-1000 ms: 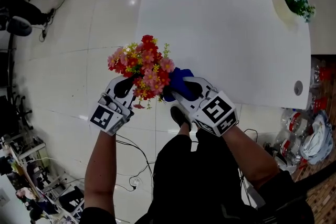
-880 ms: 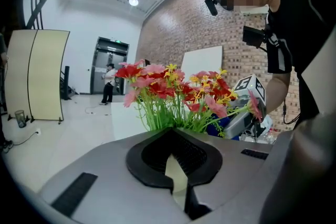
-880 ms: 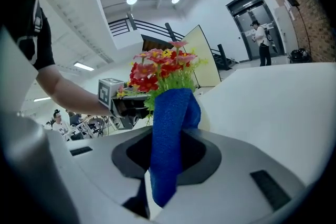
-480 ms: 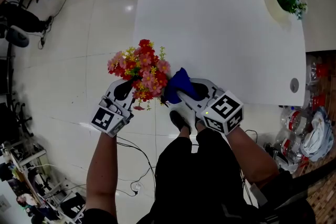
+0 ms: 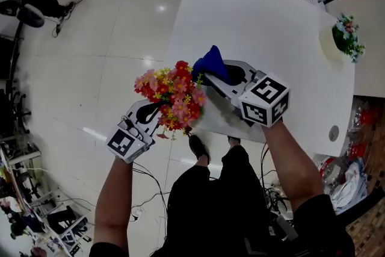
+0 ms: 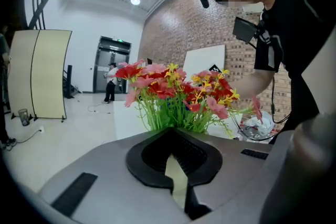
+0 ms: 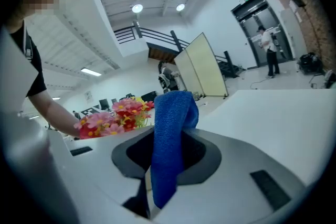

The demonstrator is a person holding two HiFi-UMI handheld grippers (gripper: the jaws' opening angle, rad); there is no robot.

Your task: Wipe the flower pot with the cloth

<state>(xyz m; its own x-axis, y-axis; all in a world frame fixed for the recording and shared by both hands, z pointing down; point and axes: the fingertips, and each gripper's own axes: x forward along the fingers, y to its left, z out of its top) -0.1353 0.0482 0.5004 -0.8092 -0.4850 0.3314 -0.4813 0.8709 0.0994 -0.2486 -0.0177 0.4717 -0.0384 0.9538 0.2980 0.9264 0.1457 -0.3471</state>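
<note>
The left gripper (image 5: 153, 112) was clamped on the cream edge of the flower pot (image 6: 176, 176), held just off the desk's (image 5: 258, 15) near left corner beneath its flowers (image 5: 171, 96), while the right gripper (image 5: 210, 74), pinching the upright blue cloth (image 5: 212, 61), stood just to its right.

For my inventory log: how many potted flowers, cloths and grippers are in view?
Potted flowers: 2 (held potted flowers, far potted flowers)
Cloths: 1 (blue cloth)
Grippers: 2 (left gripper, right gripper)
Total: 5
</note>
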